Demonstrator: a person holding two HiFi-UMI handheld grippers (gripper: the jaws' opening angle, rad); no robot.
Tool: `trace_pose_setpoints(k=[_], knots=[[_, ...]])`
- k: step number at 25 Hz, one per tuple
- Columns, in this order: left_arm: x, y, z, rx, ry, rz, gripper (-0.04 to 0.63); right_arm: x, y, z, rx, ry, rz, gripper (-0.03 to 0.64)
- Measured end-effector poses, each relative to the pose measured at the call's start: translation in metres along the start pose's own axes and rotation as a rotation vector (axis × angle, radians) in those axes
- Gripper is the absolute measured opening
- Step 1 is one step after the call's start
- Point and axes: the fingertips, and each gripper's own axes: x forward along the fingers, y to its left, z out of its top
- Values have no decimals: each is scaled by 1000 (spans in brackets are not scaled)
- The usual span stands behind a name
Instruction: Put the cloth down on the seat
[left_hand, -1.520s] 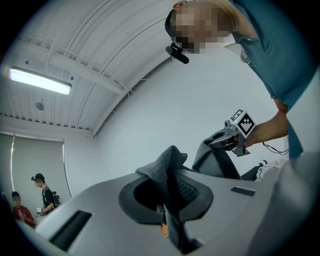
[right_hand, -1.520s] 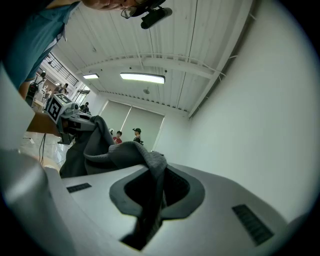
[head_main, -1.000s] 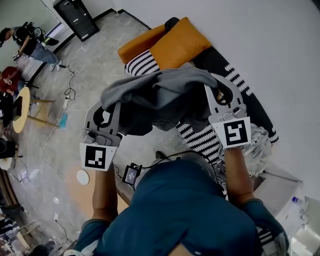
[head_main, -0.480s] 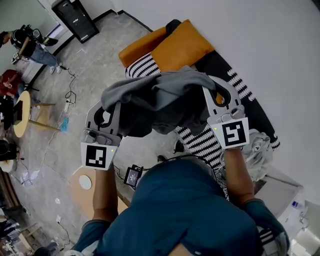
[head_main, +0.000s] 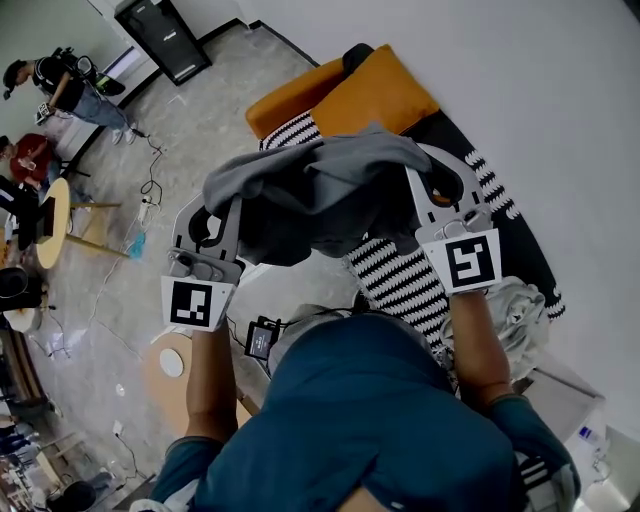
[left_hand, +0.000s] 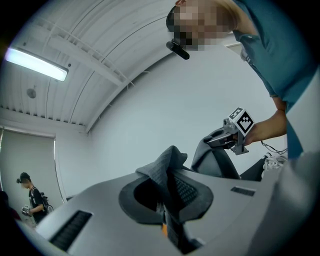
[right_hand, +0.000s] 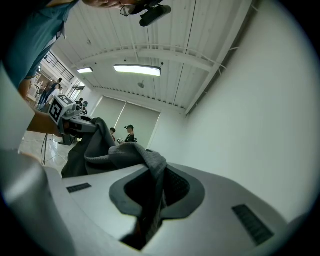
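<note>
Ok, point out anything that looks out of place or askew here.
Nothing damaged or spilled. The cloth hangs bunched between the left gripper and right gripper, not yet on the seat. A crumpled pale heap lies at the seat's near end, and cables trail across the floor.

Two tongs: left tongs (left_hand: 167, 200) and right tongs (right_hand: 152, 200). Two marker cubes (head_main: 193, 303), one on each. One grey cloth (head_main: 320, 190). One striped seat (head_main: 400, 280). Two orange cushions (head_main: 385, 95). One white bundle (head_main: 515, 310). One round counter (head_main: 52, 220). One black cabinet (head_main: 165, 38). One small screen (head_main: 262, 338). Two long ceiling lights (right_hand: 137, 70). Far off, two people (head_main: 70, 85), maybe three; too small to count well.
</note>
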Motion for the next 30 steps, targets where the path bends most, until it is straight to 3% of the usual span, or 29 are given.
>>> trace_pose_setpoints(k=[8, 24, 30], knots=[[16, 13, -15, -6, 6, -9, 20, 20, -5, -10, 2, 15, -8, 34], [67, 115, -63, -44, -30, -112, 20, 123, 0, -22, -19, 102, -110, 34], [95, 130, -77, -56, -35, -136, 20, 148, -8, -33, -29, 134, -125, 34]])
